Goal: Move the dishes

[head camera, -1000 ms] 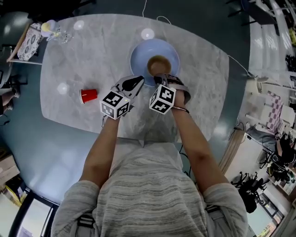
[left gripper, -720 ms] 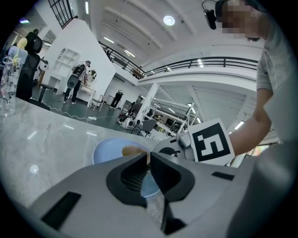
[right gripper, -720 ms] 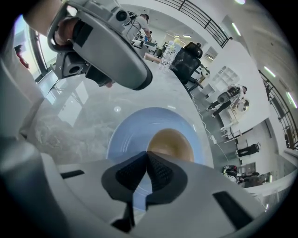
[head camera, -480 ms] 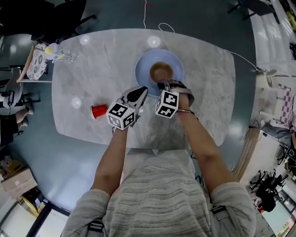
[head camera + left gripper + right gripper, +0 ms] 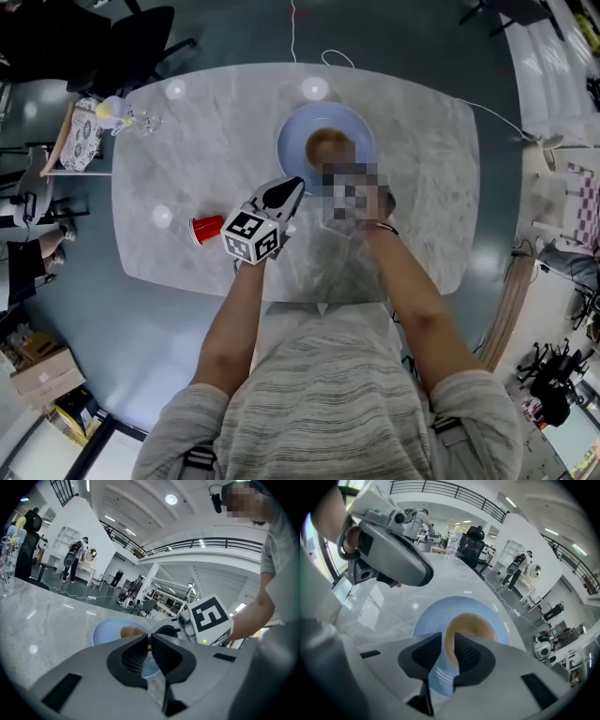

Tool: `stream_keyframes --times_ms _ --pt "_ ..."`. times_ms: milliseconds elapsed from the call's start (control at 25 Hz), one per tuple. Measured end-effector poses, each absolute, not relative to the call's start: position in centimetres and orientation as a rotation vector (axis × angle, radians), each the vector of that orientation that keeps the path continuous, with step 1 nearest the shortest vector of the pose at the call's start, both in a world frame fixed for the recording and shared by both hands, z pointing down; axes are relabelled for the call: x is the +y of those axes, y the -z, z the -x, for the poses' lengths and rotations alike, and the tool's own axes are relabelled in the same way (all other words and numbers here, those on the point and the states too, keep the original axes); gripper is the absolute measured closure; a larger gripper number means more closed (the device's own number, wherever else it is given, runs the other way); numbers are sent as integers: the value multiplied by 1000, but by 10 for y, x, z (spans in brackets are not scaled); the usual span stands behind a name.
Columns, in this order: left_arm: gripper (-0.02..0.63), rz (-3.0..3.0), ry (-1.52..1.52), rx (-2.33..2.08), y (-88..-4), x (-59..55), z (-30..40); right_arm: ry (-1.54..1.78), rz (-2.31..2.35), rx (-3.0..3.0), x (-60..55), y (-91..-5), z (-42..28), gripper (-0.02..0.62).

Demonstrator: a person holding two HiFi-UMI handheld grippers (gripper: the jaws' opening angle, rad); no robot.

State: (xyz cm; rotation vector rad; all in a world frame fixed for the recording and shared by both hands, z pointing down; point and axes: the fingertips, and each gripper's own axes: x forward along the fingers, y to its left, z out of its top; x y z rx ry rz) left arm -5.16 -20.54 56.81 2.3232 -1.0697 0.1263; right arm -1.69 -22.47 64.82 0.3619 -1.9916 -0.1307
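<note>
A brown bowl (image 5: 328, 146) (image 5: 471, 629) (image 5: 132, 631) stands in the middle of a pale blue plate (image 5: 298, 150) (image 5: 429, 616) (image 5: 104, 631) on the grey marble table (image 5: 206, 141). My right gripper (image 5: 448, 648) is at the bowl's near rim, one jaw over the bowl's inside and one outside, with only a narrow slit between them and the rim in line with it. In the head view a mosaic patch covers this gripper. My left gripper (image 5: 286, 193) (image 5: 150, 641) hovers just left of the plate's near edge, jaws shut and empty.
A red cup (image 5: 205, 228) lies on its side on the table to the left of my left gripper. A bottle and glassware (image 5: 120, 114) stand at the far left corner. A cable (image 5: 319, 56) trails off the far edge.
The head view has shifted slightly. Both grippers stay at the near side of the plate, the right one still at the bowl's rim.
</note>
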Motion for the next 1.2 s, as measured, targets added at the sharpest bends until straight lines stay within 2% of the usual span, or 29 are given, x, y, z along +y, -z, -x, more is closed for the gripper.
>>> stream_keyframes --times_ms 560,760,960,1200 --pt "571 -2330 -74 -1142 -541 -184 78 -115 -591 -2249 -205 -591 57 506" --pt "571 -2336 -85 -1177 -534 -164 91 -199 -652 -2353 -193 -569 73 532" --pt "571 -2348 -96 -1220 -525 -138 113 -183 -620 -2423 -176 -554 97 558" --pt "571 -2308 -89 -1299 -527 -104 153 -96 -422 -2422 -141 -554 147 560"
